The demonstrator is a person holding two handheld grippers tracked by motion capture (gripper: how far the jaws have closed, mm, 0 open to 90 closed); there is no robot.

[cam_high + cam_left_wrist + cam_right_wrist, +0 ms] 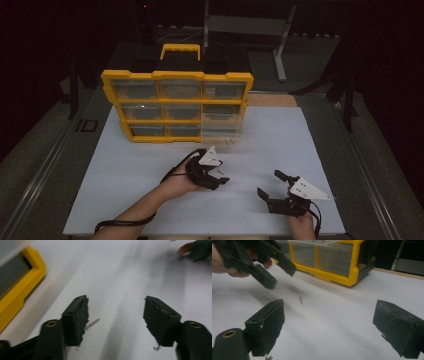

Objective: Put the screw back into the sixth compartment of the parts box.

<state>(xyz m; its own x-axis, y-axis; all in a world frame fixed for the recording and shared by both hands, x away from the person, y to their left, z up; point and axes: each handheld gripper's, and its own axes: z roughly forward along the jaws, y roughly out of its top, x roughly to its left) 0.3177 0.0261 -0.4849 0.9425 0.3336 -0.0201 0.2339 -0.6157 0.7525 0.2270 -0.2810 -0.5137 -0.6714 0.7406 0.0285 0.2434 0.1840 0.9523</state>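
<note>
Steel screw [92,323] lies on the white table [120,272] between the left tongs' [116,315] parted jaws, beside one jaw.

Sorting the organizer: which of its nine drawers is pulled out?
The bottom-right drawer of the yellow organizer: its clear front sticks out toward the table past the frame, while the other eight sit flush.

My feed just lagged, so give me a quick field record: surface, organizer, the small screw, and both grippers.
surface: white table top
organizer: yellow organizer with clear drawers, standing at the far side of the white top
screw: small screw lying loose on the table, beside one jaw of the left gripper, not gripped
left gripper: left gripper low over the screw, jaws apart, nothing pressed between them
right gripper: right gripper near the front edge, jaws wide, empty
</note>
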